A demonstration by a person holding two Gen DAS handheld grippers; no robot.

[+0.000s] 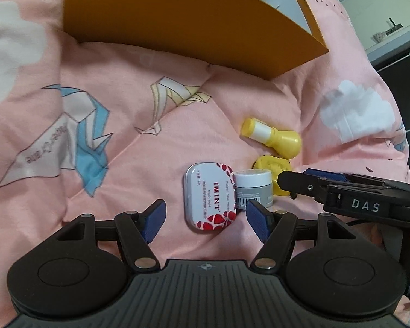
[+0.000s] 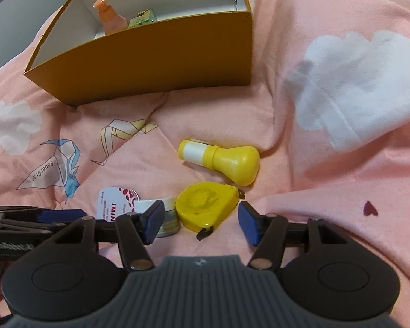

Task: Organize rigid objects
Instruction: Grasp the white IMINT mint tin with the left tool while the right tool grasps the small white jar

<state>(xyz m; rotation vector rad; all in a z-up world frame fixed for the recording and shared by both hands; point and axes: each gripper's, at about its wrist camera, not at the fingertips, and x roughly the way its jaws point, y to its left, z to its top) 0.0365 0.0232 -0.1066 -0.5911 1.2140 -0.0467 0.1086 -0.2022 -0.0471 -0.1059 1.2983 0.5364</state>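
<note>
Your orange box (image 2: 155, 52) sits at the far side of the pink quilt (image 2: 300, 164), already holding a pump bottle (image 2: 109, 13). Near you, the mint tin (image 1: 210, 198) lies between your left gripper (image 1: 205, 217)'s parted jaws; the yellow tape measure (image 2: 205, 207) lies between the right gripper (image 2: 201, 222)'s, also apart. Straddle each squarely before squeezing, avoiding the small jar (image 1: 252, 187) touching the tin.

Everything's sitting on a pink quilt (image 1: 155, 147) with white clouds and folded-paper crane prints, pretty rumpled on the right side. Far right in the left view there's a grey shelf (image 1: 391, 38) with some small blurry stuff on top.
</note>
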